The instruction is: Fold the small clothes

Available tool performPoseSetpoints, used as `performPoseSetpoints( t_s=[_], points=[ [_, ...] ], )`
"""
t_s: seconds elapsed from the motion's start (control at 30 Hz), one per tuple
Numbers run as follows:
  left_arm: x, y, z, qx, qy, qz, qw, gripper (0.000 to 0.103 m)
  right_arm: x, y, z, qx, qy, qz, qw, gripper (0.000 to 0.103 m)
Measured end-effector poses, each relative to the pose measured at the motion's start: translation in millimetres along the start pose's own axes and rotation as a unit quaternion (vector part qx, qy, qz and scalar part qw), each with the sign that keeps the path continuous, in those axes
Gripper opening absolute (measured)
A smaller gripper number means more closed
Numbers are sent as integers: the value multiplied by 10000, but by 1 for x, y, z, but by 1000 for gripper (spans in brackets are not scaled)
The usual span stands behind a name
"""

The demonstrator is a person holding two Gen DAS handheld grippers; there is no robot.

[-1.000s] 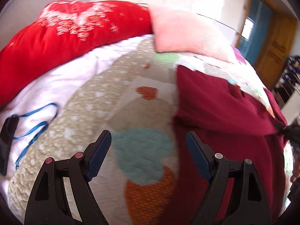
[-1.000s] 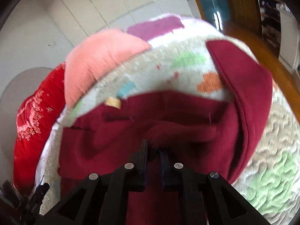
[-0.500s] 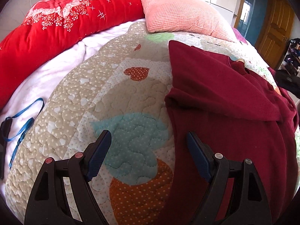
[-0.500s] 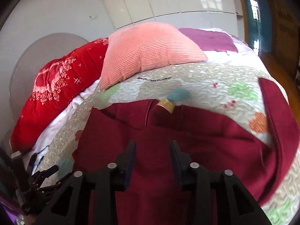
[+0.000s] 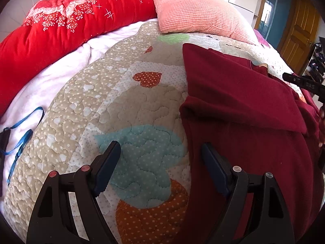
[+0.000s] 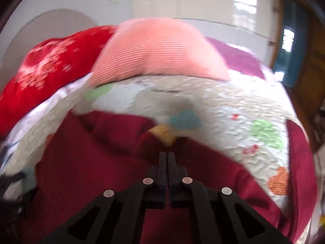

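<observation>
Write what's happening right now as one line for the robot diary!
task: fold small clothes | left claw: open, over quilt beside dark red shirt | right claw: shut over shirt, view blurred, grip unclear

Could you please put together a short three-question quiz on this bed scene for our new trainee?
1. True or false: the left gripper is open above the quilt.
2. What lies at the quilt's head end? A) pink pillow B) basket C) book
3. What colour is the garment being folded?

Key: 1 true; 2 A; 3 dark red.
</observation>
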State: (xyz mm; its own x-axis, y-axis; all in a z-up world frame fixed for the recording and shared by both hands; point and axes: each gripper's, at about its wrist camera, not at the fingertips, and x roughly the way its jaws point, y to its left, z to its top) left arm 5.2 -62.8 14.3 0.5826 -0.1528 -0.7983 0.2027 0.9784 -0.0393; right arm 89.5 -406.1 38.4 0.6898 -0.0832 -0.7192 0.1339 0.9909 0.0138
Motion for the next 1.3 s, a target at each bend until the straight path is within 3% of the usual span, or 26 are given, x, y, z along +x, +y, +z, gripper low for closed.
performPoseSetpoints(
  t_s=[0.1,0.23,0.27,0.3,0.37,0.43,0.5,0.57,0.63,0.77,0.83,0.9,0.93,0.97,1.03,1.17,1.3],
  points=[
    [-2,1,1,12,-40,9,10000,82,3,-8,-11,364,286,286,9985,1],
    [-12,2,7,-36,-216,-32,9998,82,-45,-19,-34,676,46,716,9951,7],
    [-15,2,9,-88,-249,-95,9996,82,-56,-20,-42,674,50,763,9948,19],
    [-16,3,12,-160,-239,-203,9994,82,-69,-21,-50,655,28,745,9951,37],
    [-14,3,17,-388,-78,-566,9976,82,-96,-31,-68,740,-193,543,9956,55],
    [-9,3,22,-708,147,-996,9924,82,-113,-52,-85,986,-260,389,9940,58],
    [-4,0,24,-898,252,-1250,9878,82,-116,-75,-95,1313,-158,243,9909,58],
    [3,-8,30,-994,377,-1243,9865,82,-110,-99,-105,1773,31,153,9840,58],
    [7,-14,35,-1081,405,-1258,9853,82,-105,-113,-109,2133,103,333,9764,58],
    [14,-19,48,-1379,297,-1315,9812,82,-99,-116,-102,2234,-125,459,9736,58],
    [20,-20,50,-1427,214,-1152,9828,82,-92,-115,-96,2219,-160,353,9743,55],
    [24,-23,51,-1284,91,-948,9871,69,-88,-112,-92,2198,-107,169,9753,24],
    [26,-23,51,-1148,41,-677,9911,47,-91,-110,-89,2144,-156,137,9765,19],
    [28,-21,50,-1096,48,-532,9925,36,-94,-108,-87,2107,-214,245,9770,11],
    [32,-8,48,-1291,47,-763,9887,30,-104,-98,-81,1970,-312,409,9791,9],
    [34,-1,48,-1293,26,-814,9883,24,-116,-76,-71,1483,-487,301,9873,9],
    [33,-1,46,-1156,-76,-720,9907,22,-93,-97,-85,1721,-130,-236,9847,9]
  ],
)
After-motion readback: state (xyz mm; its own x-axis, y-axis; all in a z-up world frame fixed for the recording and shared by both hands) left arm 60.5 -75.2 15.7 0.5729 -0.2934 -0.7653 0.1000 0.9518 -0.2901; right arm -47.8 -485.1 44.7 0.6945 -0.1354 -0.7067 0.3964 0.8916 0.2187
